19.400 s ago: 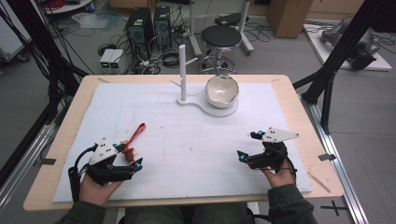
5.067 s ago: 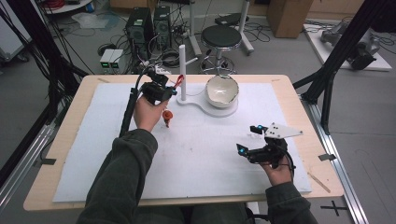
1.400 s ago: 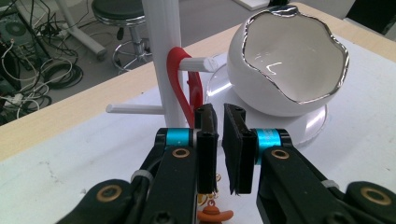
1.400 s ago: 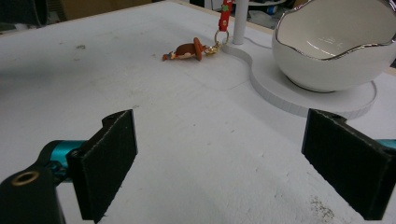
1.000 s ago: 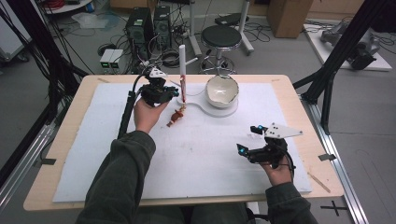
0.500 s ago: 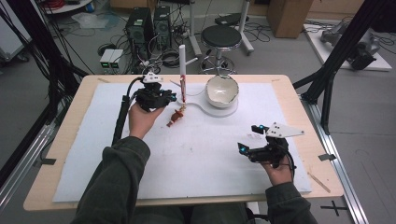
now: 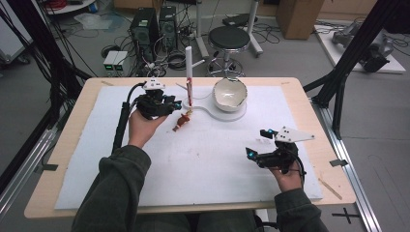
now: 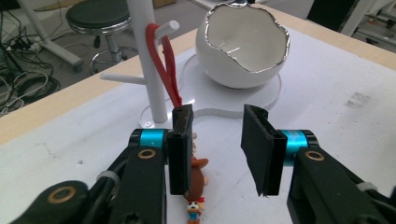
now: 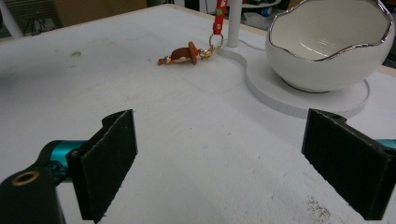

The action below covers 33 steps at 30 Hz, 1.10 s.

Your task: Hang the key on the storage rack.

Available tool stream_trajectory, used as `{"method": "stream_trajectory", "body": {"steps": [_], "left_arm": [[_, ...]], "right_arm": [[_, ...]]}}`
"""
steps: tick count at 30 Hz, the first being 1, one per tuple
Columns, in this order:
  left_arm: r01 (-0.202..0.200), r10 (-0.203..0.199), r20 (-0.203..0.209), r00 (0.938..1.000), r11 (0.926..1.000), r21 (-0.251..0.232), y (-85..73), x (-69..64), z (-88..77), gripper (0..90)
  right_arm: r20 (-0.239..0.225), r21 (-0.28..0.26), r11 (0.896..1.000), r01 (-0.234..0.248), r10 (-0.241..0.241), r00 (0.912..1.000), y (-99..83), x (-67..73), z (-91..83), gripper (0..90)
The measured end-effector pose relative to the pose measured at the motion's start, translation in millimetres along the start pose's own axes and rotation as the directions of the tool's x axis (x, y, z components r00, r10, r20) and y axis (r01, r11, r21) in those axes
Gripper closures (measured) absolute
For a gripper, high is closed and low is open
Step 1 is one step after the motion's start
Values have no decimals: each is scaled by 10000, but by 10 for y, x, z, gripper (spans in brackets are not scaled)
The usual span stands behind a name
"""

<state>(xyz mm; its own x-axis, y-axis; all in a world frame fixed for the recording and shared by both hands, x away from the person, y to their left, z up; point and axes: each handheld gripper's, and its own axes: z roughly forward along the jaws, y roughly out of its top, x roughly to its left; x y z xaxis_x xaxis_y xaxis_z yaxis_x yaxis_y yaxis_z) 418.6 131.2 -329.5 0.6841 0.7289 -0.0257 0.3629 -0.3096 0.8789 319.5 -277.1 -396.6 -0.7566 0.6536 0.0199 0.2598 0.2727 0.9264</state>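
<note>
Workshop floor strewn with cables and a stool behind; table [image 7: 72,145] under a white sheet. Red lanyard [image 8: 161,65] hung over a peg of the white stand [image 8: 149,56], apparently looped on, its doll charm [image 7: 181,122] resting on the sheet beside the eggshell bowl [image 7: 230,93]. Left gripper [image 8: 217,144] just opening, jaws half apart and empty, charm beside one jaw; right gripper [image 9: 224,163] wide, idle. Release step; next, back away without snagging.

Beyond the jaws, the egg-shaped bowl [image 8: 243,46] looks like glossy white ceramic with a shiny metallic rim. The red strap [image 8: 163,70] looks like smooth plastic or rubber on a matt white stand [image 8: 152,79]. The jaw pads [image 8: 180,149] are matt black and slightly rough.
</note>
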Motion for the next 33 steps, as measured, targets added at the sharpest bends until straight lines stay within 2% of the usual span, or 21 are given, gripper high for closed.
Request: {"method": "stream_trajectory", "body": {"steps": [2, 12, 33], "left_arm": [[-107, 107, 73, 9999, 9999, -2, -11, -19, -10, 613], [-82, 84, 294, 9995, 9999, -81, -51, -47, -95, 554], [-374, 383, 472, 9981, 9991, -209, -113, -128, -273, 479]], "right_arm": [[-21, 5, 10000, -33, 33, 10000, 0, 3, -2, 94], [69, -60, 10000, -34, 34, 10000, 0, -9, -12, 94], [109, -63, 9999, -121, 122, 9999, 1, -12, -23, 94]]}}
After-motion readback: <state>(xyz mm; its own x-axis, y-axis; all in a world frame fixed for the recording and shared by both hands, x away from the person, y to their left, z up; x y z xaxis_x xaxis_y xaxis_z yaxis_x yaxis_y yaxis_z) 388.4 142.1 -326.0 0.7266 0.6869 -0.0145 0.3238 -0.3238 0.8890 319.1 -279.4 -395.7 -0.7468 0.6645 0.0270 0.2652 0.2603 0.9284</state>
